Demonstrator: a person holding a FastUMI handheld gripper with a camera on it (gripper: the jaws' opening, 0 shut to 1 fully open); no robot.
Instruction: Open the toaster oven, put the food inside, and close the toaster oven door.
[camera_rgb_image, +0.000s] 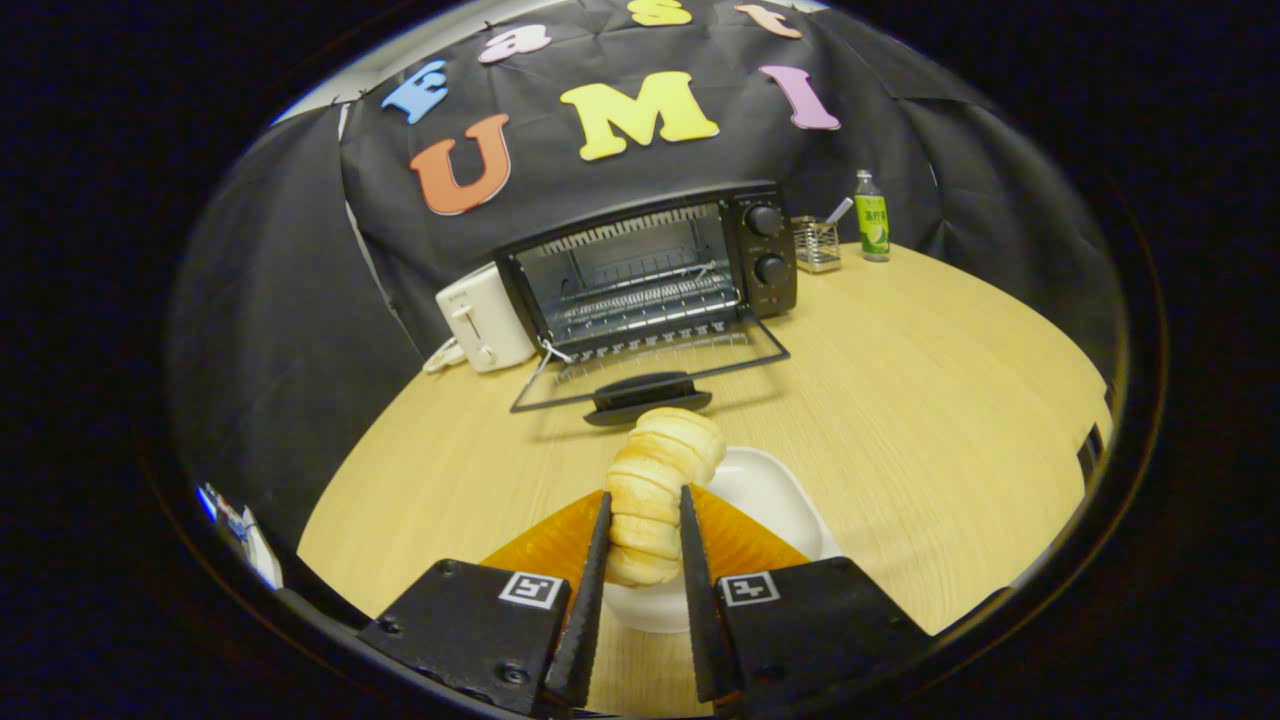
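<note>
A pale, ridged bread roll (662, 472) stands between the two fingers of my gripper (645, 515), which press on its sides, so the gripper is shut on it. The roll hangs over a white plate (775, 495) on the wooden table. Beyond the fingers stands the black toaster oven (650, 270) with its glass door (655, 365) folded down flat toward me. Its wire rack (640, 305) shows inside the lit cavity. The door's dark handle (648, 393) lies just ahead of the roll's far end.
A white pop-up toaster (485, 318) stands left of the oven, touching its side. Right of the oven are a small wire holder (817, 243) and a green-labelled bottle (872, 216). The wooden table (950, 380) stretches wide to the right.
</note>
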